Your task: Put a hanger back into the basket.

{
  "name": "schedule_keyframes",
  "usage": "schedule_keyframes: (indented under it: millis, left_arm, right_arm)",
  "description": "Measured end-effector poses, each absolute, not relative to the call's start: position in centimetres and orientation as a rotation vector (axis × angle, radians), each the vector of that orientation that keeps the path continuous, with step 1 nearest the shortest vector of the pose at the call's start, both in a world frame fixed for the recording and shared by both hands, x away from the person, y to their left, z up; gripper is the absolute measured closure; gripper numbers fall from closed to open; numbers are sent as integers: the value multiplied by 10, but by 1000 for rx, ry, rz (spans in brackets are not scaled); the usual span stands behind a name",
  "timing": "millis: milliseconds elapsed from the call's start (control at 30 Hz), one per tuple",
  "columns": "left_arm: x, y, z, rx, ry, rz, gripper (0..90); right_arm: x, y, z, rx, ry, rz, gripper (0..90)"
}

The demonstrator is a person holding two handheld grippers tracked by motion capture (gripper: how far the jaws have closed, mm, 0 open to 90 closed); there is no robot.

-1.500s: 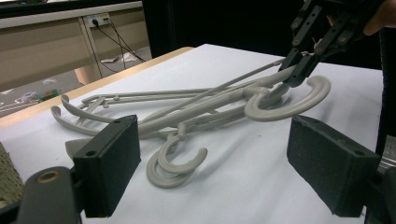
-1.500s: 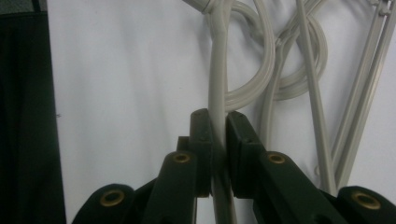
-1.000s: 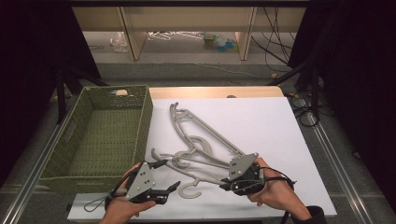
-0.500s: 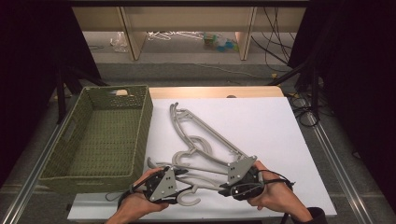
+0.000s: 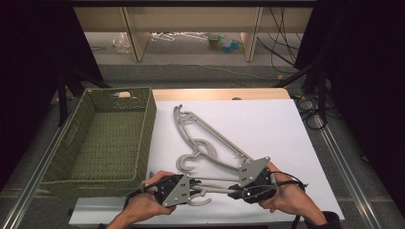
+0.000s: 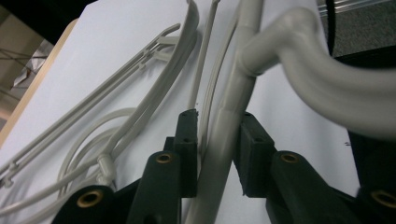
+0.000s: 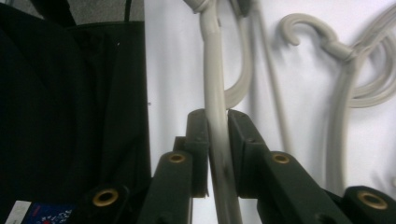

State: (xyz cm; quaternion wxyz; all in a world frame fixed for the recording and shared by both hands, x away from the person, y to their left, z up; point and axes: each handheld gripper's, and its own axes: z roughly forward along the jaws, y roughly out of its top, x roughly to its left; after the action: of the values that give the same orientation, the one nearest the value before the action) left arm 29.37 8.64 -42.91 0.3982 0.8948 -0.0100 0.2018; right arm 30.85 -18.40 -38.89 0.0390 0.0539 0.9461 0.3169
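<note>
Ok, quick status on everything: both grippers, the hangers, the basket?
Left gripper: fingers have just been closing around the near hanger; contact unclear.
Right gripper: shut on the near hanger's bar.
Near hanger: flat on the white tabletop.
Far hanger: lying flat, untouched.
Basket: upright, empty.

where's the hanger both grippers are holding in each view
High view: the near hanger lies low centre, between the left gripper and right gripper.
Left gripper view: its bar rises between the fingers, bottom centre.
Right gripper view: its bar runs up the centre between the fingers.
Shared landmark: the white board.
</note>
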Motion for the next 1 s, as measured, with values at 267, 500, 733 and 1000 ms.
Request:
schedule_keyframes:
  millis: [267, 500, 733, 1000]
  left_arm:
    - [288, 83, -413, 2239, 9, 419, 788]
    - [294, 92, -412, 2245, 205, 328, 790]
    - [296, 116, -392, 2161, 440, 268, 791]
    - [302, 154, -358, 2044, 611, 271, 790]
  right_arm:
    - [311, -191, -383, 235, 2840, 997, 716]
    - [310, -191, -375, 405, 2749, 1082, 463]
    - [303, -205, -358, 596, 2534, 1276, 352]
    - [286, -220, -368, 657, 2519, 1308, 320]
